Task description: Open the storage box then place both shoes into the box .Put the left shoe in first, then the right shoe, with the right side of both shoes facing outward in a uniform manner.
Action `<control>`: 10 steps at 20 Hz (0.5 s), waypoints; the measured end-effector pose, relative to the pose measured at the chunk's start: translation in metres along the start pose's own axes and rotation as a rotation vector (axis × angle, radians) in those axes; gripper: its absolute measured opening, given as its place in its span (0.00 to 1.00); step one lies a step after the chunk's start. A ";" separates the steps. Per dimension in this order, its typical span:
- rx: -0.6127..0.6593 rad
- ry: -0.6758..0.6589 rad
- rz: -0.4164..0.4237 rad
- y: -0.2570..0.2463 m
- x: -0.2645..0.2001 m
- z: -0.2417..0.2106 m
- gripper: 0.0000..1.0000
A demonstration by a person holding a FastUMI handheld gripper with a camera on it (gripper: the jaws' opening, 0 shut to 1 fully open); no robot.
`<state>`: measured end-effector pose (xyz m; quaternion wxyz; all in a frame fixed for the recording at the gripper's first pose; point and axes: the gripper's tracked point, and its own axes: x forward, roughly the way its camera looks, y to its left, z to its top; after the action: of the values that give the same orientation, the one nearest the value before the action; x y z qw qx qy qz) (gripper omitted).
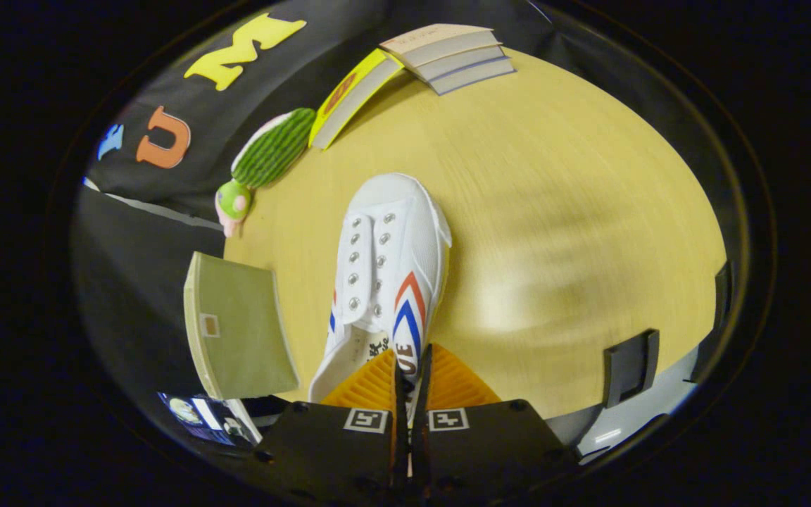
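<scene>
On a pale wooden surface [553,211], the claw [410,373] is pinching the heel collar of a white shoe [391,260], its two fingers pressed nearly together on the thin wall at the shoe's 6 o'clock end. The shoe's toe is pointing toward 12 o'clock, straight ahead of the fingers. A flat green box lid [240,327] is lying at the shoe's 9 o'clock; a green plush toy [265,158] and stacked books [448,56] are sitting farther off around 11 to 12 o'clock.
</scene>
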<state>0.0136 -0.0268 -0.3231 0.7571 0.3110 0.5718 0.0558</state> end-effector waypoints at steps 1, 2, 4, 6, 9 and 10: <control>-0.009 -0.009 0.039 0.021 -0.007 -0.007 0.08; -0.024 -0.015 0.073 0.041 -0.013 -0.014 0.08; -0.069 -0.015 0.147 0.088 -0.027 -0.026 0.08; -0.135 -0.016 0.186 0.135 -0.039 -0.036 0.08; -0.253 -0.020 0.157 0.198 -0.043 -0.046 0.07; -0.283 -0.013 0.144 0.217 -0.043 -0.048 0.08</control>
<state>0.0146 0.1474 -0.1787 0.7911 0.2417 0.5295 0.1880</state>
